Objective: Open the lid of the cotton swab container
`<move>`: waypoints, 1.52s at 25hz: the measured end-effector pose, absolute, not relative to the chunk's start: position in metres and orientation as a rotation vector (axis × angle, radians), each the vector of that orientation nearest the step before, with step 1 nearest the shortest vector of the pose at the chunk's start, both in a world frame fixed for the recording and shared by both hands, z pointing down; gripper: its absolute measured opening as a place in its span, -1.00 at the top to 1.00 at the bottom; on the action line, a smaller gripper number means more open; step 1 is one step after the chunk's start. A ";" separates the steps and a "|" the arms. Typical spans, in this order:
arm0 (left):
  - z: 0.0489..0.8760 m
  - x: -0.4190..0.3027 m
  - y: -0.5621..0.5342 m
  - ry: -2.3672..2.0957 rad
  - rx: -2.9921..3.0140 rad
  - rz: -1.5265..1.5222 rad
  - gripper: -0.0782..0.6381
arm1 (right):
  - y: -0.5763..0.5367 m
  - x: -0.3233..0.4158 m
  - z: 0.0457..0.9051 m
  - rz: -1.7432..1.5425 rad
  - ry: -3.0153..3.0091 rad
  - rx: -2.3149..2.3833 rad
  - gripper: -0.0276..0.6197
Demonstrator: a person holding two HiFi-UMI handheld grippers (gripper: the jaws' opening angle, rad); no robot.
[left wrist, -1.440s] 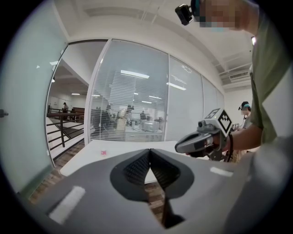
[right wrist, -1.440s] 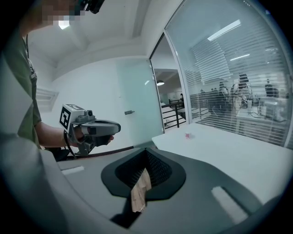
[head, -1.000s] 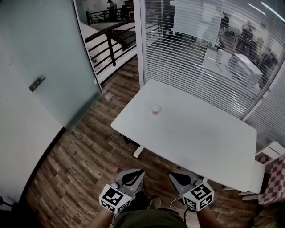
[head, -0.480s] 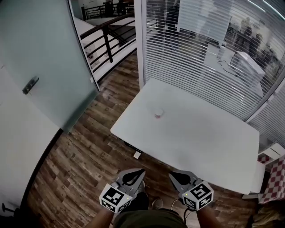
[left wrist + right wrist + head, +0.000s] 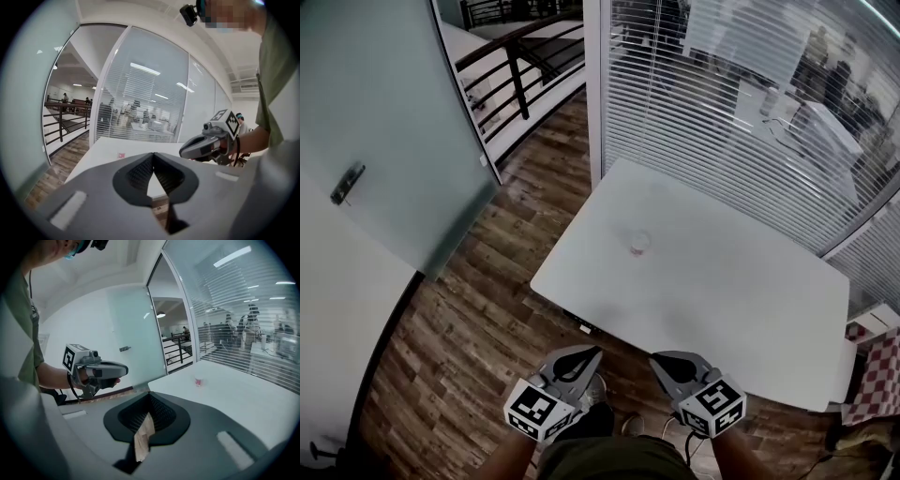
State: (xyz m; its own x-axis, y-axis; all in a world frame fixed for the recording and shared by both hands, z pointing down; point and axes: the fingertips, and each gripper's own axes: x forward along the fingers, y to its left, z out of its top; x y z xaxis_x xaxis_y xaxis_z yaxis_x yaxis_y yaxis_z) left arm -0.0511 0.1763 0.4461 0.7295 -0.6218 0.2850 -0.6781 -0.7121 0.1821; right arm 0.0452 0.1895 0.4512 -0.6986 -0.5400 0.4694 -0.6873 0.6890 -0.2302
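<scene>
The cotton swab container is a small clear tub with a pink base. It stands alone on the white table, left of the middle. It shows small and distant in the left gripper view and in the right gripper view. My left gripper and right gripper are side by side over the wooden floor, short of the table's near edge, both pointing at the table. Both are shut with nothing in them. Each shows in the other's view: the right gripper, the left gripper.
A frosted glass door with a handle stands at the left. A glass wall with blinds runs behind the table. A railing is at the far left. A red checkered seat is beside the table's right end.
The person has walked towards the table, so the table and container sit lower and nearer in the head view. Both grippers stay shut and side by side.
</scene>
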 end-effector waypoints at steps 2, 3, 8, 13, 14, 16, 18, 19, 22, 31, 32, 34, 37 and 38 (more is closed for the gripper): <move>0.448 -0.056 0.164 -1.018 2.657 0.297 0.76 | 0.178 0.041 0.452 0.560 -2.530 0.962 0.90; 0.449 -0.059 0.159 -1.017 2.657 0.299 0.76 | 0.173 0.039 0.453 0.561 -2.528 0.965 0.90; 0.452 -0.065 0.138 -0.997 2.667 0.302 0.76 | 0.155 0.035 0.457 0.572 -2.508 0.992 0.90; 0.447 -0.069 0.123 -0.963 2.679 0.289 0.76 | 0.140 0.031 0.455 0.571 -2.496 1.031 0.90; 0.445 -0.070 0.121 -0.955 2.684 0.282 0.76 | 0.138 0.031 0.455 0.572 -2.492 1.036 0.90; 0.442 -0.071 0.117 -0.942 2.694 0.280 0.76 | 0.135 0.030 0.456 0.571 -2.482 1.045 0.90; 0.440 -0.074 0.115 -0.933 2.702 0.283 0.76 | 0.131 0.027 0.452 0.563 -2.484 1.058 0.90; 0.441 -0.076 0.113 -0.932 2.704 0.284 0.76 | 0.129 0.025 0.451 0.558 -2.488 1.064 0.90; 0.443 -0.081 0.107 -0.937 2.700 0.287 0.76 | 0.126 0.024 0.450 0.559 -2.486 1.073 0.90; 0.454 -0.077 0.092 -0.944 2.675 0.314 0.76 | 0.109 0.032 0.452 0.569 -2.478 1.074 0.90; 0.459 -0.077 0.090 -0.945 2.667 0.328 0.76 | 0.107 0.034 0.453 0.571 -2.479 1.074 0.90; 0.465 -0.073 0.081 -0.954 2.657 0.347 0.76 | 0.100 0.038 0.455 0.578 -2.483 1.069 0.90; 0.473 -0.062 0.065 -0.960 2.645 0.373 0.76 | 0.088 0.049 0.459 0.588 -2.481 1.056 0.90; 0.477 -0.058 0.060 -0.958 2.639 0.384 0.76 | 0.083 0.053 0.461 0.590 -2.479 1.051 0.90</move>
State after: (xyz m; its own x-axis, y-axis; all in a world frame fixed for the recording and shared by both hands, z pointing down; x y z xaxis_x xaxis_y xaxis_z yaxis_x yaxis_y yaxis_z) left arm -0.0581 0.0598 0.4768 0.7410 -0.5736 0.3492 -0.6559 -0.7298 0.1930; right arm 0.0529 0.0833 0.4608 -0.6469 -0.5800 0.4952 -0.7409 0.6318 -0.2279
